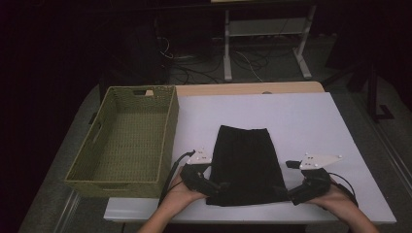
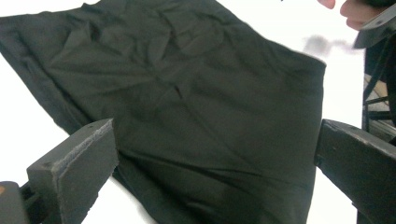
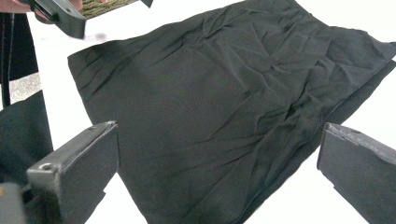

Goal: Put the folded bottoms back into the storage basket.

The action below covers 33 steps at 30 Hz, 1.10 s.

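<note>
Black cloth [image 1: 245,165] flat on white bench [image 1: 311,121], near edge at 6 o'clock. Left tool [image 1: 218,186] and right tool [image 1: 282,193] flank near corners, jaws spread wide, empty. Pinch both corners evenly before lifting. Woven basket [image 1: 127,141] at 9 o'clock.

The black cloth [image 2: 196,116] runs off the frame's bottom edge in the left gripper view; its near hem stays unseen.

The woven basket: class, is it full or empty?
Empty. The high view shows the woven basket with its bare woven floor; the black cloth lies outside it on the table.
</note>
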{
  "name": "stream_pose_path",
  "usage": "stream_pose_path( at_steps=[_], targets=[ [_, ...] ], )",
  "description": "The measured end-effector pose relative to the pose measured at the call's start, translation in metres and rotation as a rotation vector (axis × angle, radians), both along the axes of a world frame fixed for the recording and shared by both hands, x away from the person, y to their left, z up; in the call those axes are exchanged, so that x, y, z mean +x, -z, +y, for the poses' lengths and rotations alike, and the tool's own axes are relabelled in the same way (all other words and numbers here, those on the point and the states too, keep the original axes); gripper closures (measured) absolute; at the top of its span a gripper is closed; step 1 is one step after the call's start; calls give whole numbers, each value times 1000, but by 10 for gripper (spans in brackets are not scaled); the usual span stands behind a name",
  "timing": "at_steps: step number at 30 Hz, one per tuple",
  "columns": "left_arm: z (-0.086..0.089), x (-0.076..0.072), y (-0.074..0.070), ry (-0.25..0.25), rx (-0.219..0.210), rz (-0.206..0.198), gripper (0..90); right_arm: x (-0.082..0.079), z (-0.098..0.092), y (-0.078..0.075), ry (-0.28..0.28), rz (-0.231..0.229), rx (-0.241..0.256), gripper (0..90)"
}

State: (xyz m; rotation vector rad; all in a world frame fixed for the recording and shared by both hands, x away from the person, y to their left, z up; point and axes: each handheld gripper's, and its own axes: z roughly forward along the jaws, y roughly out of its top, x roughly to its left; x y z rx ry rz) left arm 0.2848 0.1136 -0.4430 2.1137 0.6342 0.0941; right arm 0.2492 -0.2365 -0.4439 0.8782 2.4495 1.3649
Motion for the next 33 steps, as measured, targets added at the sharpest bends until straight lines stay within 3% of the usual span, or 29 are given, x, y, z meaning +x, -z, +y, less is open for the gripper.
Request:
stream_pose_path(
  at_steps=[4,5,11,17,33],
  targets=[
    [-1,2,4,-2,31,-1,0,-1,0,1,-4,2,-8,0],
    [-2,3,6,-9,55,-8,0,-1,0,1,-4,2,-7,0],
    [-1,11,11,-50,81,3,0,-1,2,2,-10,3,-13,0],
    [-2,24,14,-68,82,21,3,0,3,3,-13,7,-11,0],
    [-13,46,17,-103,98,19,4,1,3,5,-16,17,-4,0]
  ],
)
